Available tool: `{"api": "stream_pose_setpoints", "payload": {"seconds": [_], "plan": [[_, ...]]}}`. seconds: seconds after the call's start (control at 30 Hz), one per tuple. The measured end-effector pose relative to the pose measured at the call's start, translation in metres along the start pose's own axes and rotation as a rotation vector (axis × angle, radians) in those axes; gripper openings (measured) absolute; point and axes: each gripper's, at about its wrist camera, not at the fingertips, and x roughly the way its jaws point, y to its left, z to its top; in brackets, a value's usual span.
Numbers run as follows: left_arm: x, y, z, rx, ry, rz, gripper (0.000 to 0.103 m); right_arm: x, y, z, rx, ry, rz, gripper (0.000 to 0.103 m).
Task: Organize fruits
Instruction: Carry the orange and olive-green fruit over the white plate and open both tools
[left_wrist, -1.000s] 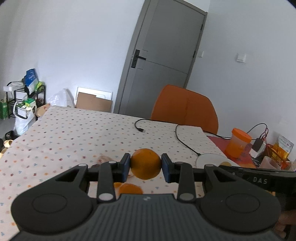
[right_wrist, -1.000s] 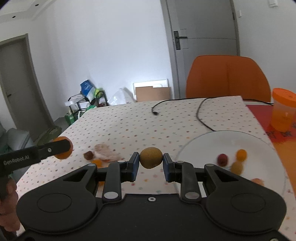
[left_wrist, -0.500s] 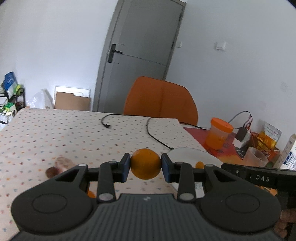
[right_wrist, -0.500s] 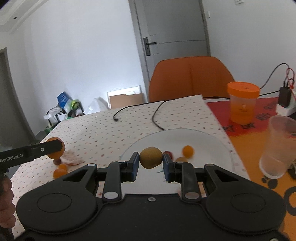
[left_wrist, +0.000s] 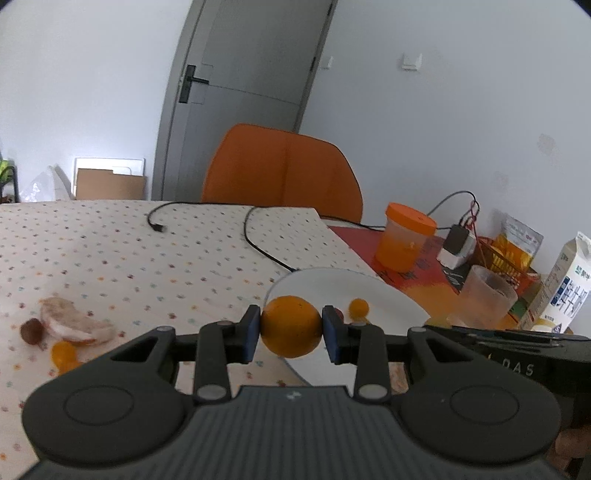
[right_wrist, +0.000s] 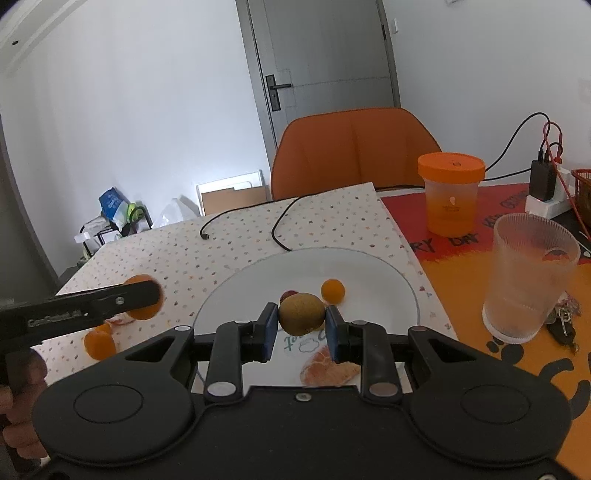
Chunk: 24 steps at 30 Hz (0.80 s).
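Looking along the left gripper (left_wrist: 291, 328), I am seeing its blue pads clenched on a round orange (left_wrist: 291, 326), which is hanging above the near left rim of the white plate (left_wrist: 388, 306). Just past the orange, a small orange fruit (left_wrist: 358, 307) is lying on the plate, with something dark red peeking out beside it. Left of the plate, well apart from it on the dotted tablecloth (left_wrist: 129, 258), a piece of peel (left_wrist: 74, 326) is lying with a brown fruit (left_wrist: 31, 331) and another small orange fruit (left_wrist: 63, 354) close by. Beyond the plate's right side an orange-lidded jar (left_wrist: 404, 236) is standing, and to the right of the plate a frosted cup (left_wrist: 485, 297) and a milk carton (left_wrist: 565, 284) are standing.

Turning to the right wrist view, the right gripper (right_wrist: 301, 325) is squeezing a brownish-green kiwi (right_wrist: 301, 314) between its pads, holding it over the plate (right_wrist: 369, 266) near the middle. Behind the kiwi, a small orange fruit (right_wrist: 332, 290) and a dark red one (right_wrist: 289, 295) are resting on the plate, and a peeled citrus segment (right_wrist: 327, 369) is lying at the plate's near edge. Left of the plate, the left gripper (right_wrist: 142, 297) is showing side-on, gripping the orange (right_wrist: 142, 314). The frosted cup (right_wrist: 528, 277) is standing right of the plate.
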Motion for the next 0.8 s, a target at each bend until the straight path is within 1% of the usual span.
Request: {"api": "stream_pose_setpoints", "payload": {"seconds": [0.37,0.47,0.57,0.67,0.8], "plan": [[0.014,-0.008,-0.009,0.013,0.051,-0.024,0.034,0.008,0.007,-0.017,-0.017,0.066,0.057,0.026],[0.017,-0.012,-0.011,0.018,0.061,-0.029,0.034,0.005,0.005,-0.019,-0.006,0.058,0.050,0.028],[0.021,-0.012,-0.011,-0.005,0.084,-0.032,0.034,-0.001,-0.003,-0.017,0.018,0.041,0.050,0.031],[0.018,-0.011,-0.010,-0.006,0.073,-0.028,0.037,-0.004,-0.009,-0.016,0.026,0.036,0.023,0.031],[0.012,-0.007,-0.008,-0.014,0.066,-0.009,0.038,-0.005,-0.013,-0.016,0.045,0.039,0.006,0.031]]}}
